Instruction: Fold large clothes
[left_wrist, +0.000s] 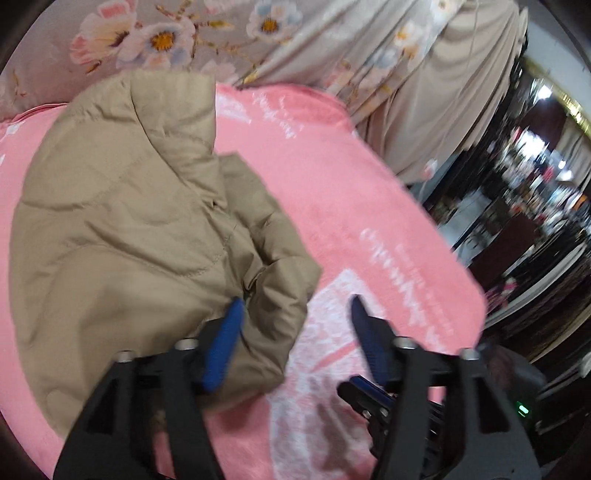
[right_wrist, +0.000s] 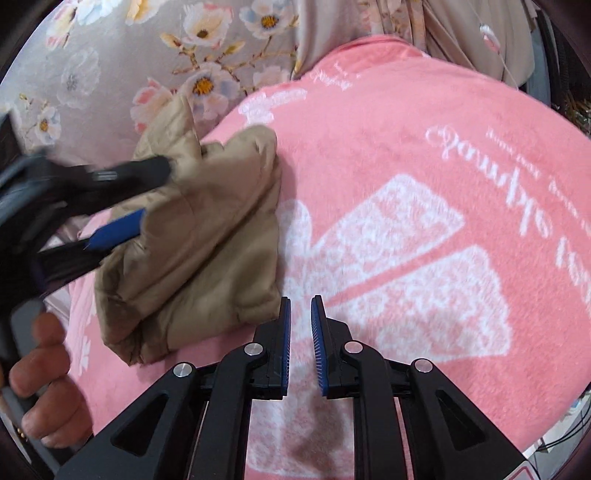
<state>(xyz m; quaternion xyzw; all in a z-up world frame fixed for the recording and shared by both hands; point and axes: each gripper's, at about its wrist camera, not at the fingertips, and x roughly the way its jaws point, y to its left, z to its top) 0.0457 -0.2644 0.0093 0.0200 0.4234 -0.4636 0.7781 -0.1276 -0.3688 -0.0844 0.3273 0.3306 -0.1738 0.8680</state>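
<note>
1. Blue-padded right hand-held gripper (right_wrist: 300, 332) hovers over the pink blanket (right_wrist: 406, 155), its jaws nearly closed with a narrow gap, holding nothing.
2. Left hand-held gripper (left_wrist: 295, 321) is spread wide, 1 finger (left_wrist: 221, 347) resting on the tan padded jacket (left_wrist: 122, 229).
3. Bunched, the jacket lies on the blanket, near floral bedding (left_wrist: 166, 33).

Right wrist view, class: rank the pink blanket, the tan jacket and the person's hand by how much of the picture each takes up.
1. pink blanket, filling most of the frame.
2. tan jacket, a bundled patch at left.
3. hand, smallest, though it sits close to the camera and is partly cut off at the edge, so its true size is unsure.
</note>
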